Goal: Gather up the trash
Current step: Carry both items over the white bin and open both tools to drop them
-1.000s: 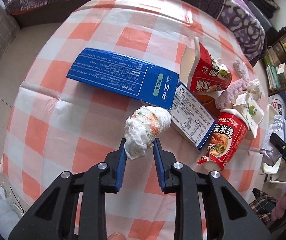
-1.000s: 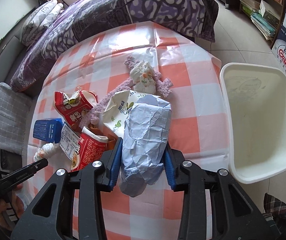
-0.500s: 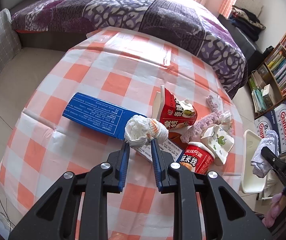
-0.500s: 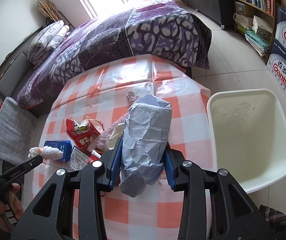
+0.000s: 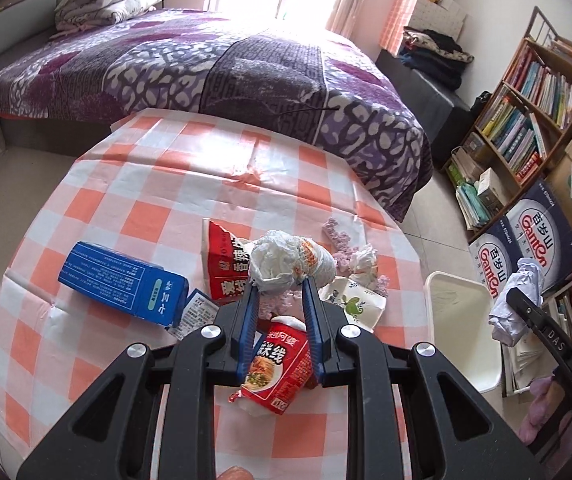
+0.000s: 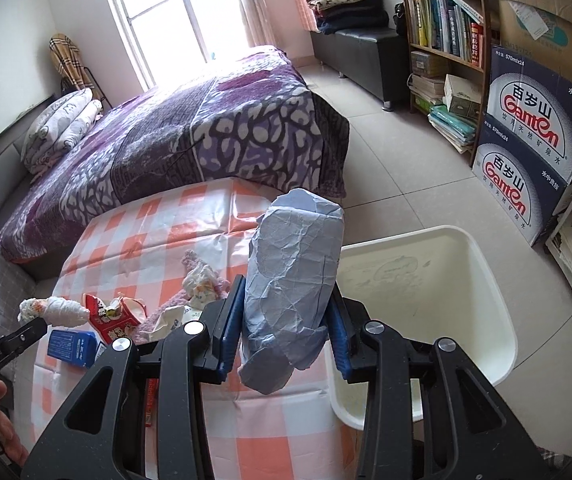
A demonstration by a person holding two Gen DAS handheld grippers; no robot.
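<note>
Now lifted clear of the table (image 5: 134, 184): left gripper (image 5: 280, 292) clamps tissue wad (image 5: 289, 260), right gripper (image 6: 286, 308) clamps crumpled paper (image 6: 293, 272), bin (image 6: 481, 280) next.

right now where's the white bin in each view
Left wrist view: the white bin sits at the right, on the floor off the table's right edge, partly hidden by the right hand-held gripper and its crumpled paper.
Right wrist view: the bin fills the lower right, just right of the crumpled grey paper.
Shared landmark: the blue box on the checked tablecloth, left of centre in both.
</note>
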